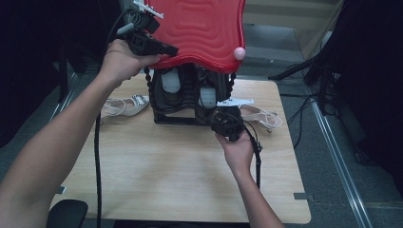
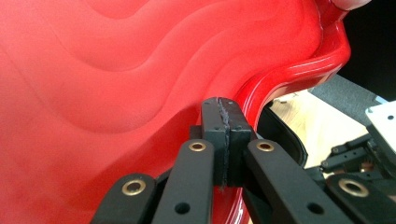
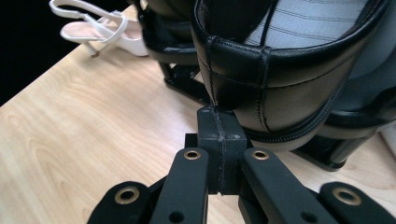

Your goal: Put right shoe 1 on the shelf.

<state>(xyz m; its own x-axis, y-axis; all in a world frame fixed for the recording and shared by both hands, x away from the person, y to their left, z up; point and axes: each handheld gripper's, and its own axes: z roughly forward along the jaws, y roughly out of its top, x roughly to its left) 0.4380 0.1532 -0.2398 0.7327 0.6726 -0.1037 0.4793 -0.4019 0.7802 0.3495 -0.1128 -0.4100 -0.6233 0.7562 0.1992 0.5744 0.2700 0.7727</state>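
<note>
High view
- Lid (image 1: 199, 28): a red, rippled case lid, standing raised above the black case (image 1: 190, 95) on the table (image 1: 166, 166); a pink knob is sitting at its right corner.
- Left gripper (image 1: 164, 48): gripping the lid's lower left edge, holding it up.
- Right gripper (image 1: 227, 124): hanging at the case's front right corner, much the nearer of the two to the black shoe inside.
- Sandals (image 1: 124, 105): pale, lying on either side of the case.

Left gripper view
- Fingers (image 2: 215, 130): pressing together, and the lid's rim seems to be passing between them.
- Lid (image 2: 116, 79): lying ahead and to the left of the tips.

Right gripper view
- Fingers (image 3: 209, 135): pressing together, pinching nothing that I can make out.
- Shoe (image 3: 289, 88): its black heel is sitting just ahead and right of the tips, seam upright, long axis running away from the fingers; touching or just apart, I cannot tell.
</note>
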